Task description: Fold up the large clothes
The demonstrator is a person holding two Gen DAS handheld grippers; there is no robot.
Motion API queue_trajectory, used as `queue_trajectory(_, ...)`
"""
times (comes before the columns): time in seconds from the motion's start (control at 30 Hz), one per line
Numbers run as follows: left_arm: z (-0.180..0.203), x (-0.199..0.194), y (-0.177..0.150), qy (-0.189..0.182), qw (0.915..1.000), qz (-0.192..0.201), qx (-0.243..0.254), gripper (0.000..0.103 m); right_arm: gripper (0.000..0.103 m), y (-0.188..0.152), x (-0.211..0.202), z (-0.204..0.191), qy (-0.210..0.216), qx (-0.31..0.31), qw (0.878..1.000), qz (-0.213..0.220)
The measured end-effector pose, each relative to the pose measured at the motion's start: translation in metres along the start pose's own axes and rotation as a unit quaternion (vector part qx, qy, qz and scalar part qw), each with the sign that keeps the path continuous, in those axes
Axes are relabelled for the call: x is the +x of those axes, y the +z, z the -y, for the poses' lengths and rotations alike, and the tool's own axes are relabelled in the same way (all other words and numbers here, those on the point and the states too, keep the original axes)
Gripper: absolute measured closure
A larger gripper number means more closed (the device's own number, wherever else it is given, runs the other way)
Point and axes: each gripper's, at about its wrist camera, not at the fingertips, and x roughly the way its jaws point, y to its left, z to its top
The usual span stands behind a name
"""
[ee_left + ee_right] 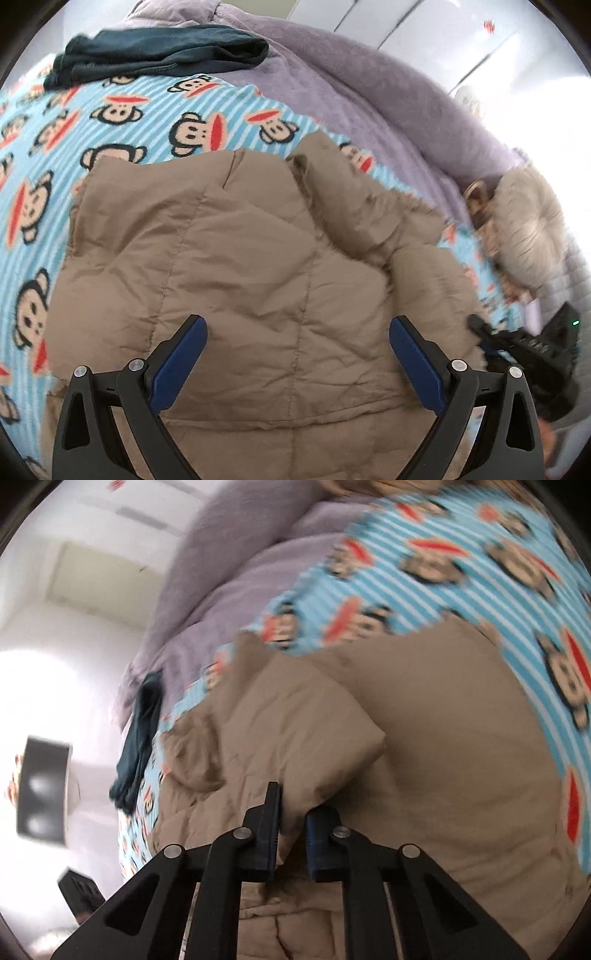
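Two grippers are under my control over a bed, and I read the scene from its left side across. Far left in the left wrist view, a dark teal garment (pixel 159 51) lies bunched at the top edge of the striped blue monkey-print blanket (pixel 48 155), against a lilac quilt (pixel 332 62) that runs along the far side. On the blanket, filling the middle of the view, lies the tan padded coat (pixel 229 251), quilted side up, with one sleeve (pixel 354 206) folded in across its right half. My left gripper (pixel 297 326) hangs just above the coat with its blue-padded jaws spread wide and nothing between them (I see only fabric below the gap). Further right, past the coat's edge, a furry beige cushion (pixel 524 229) sits on the bed, and my right gripper (pixel 517 343) shows as a dark blurred shape at the coat's right border. From the right wrist view, heavily blurred, the right gripper (pixel 293 805) has its jaws drawn nearly together with a fold of the tan coat (pixel 303 716) pinched between them; the fabric rises from the pads in a puffed flap. Beyond that flap the blanket (pixel 461 602) spreads to the right.
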Motion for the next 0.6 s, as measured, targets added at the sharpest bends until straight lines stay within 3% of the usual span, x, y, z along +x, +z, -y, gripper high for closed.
queue_trajectory(0.13, -0.016, -0.009, 0.008, -0.069, 0.9969, 0.002, -0.037, 0.004, 0.090, -0.013, 0.012, -0.053, 0.026, -0.104, 0.994, -0.019)
queue_trajectory(0.27, -0.028, -0.002, 0.012, -0.133, 0.9885, -0.024, -0.067, 0.004, 0.086, -0.046, 0.042, -0.098, 0.032, -0.194, 0.977, -0.079)
queue_trajectory(0.3, -0.029, 0.001, 0.013, -0.143, 0.9865, -0.033, -0.072, 0.004, 0.081, -0.053, 0.048, -0.101, 0.026, -0.201, 0.975, -0.093)
queue_trajectory(0.4, -0.029, 0.015, 0.010, -0.167, 0.9810, -0.059, -0.078, 0.004, 0.026, -0.068, 0.066, -0.099, 0.013, -0.201, 0.970, -0.135)
queue_trajectory(0.6, -0.016, 0.036, 0.007, -0.178, 0.9780, -0.084, -0.070, 0.004, 0.024, -0.068, 0.032, -0.043, 0.009, -0.152, 0.977, -0.149)
